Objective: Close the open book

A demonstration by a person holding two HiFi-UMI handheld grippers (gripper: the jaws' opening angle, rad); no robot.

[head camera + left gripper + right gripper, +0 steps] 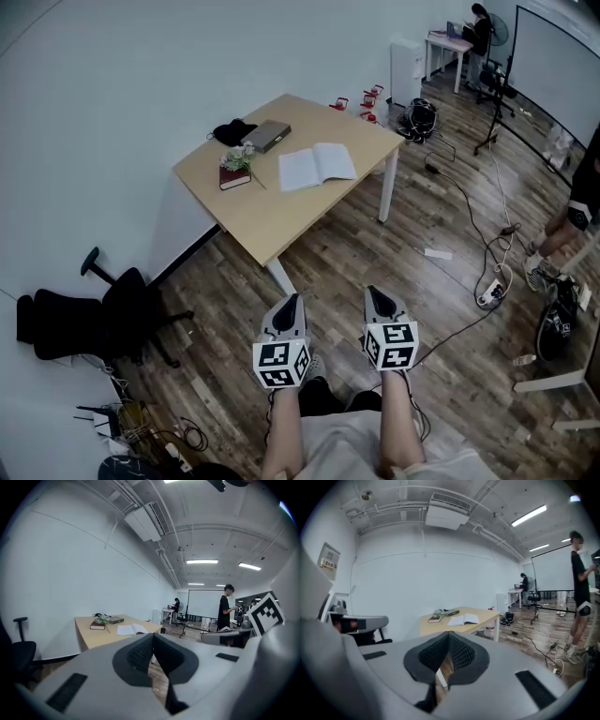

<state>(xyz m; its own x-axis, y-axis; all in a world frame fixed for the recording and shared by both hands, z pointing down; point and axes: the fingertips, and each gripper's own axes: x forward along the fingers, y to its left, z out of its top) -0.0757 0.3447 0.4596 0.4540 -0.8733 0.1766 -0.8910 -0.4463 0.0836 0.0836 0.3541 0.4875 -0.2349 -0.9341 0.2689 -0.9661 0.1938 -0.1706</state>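
The open book (pixel 317 166) lies flat with white pages up on the light wooden table (pixel 272 216), well ahead of me. It also shows far off in the left gripper view as the open book (pixel 131 629) and in the right gripper view as the open book (pixel 463 619). My left gripper (pixel 293 302) and right gripper (pixel 376 294) hang side by side over the wooden floor, short of the table's near edge. Both are shut with nothing between the jaws; the left gripper (pixel 152 638) and right gripper (pixel 448 636) point toward the table.
On the table's far left lie a dark red closed book (pixel 234 178) with a small plant (pixel 238 157), a grey box (pixel 267 136) and a black object (pixel 232 132). A black office chair (pixel 103 314) stands left. Cables (pixel 469 211) and a power strip (pixel 491 295) cross the floor right. A person (pixel 581 585) stands right.
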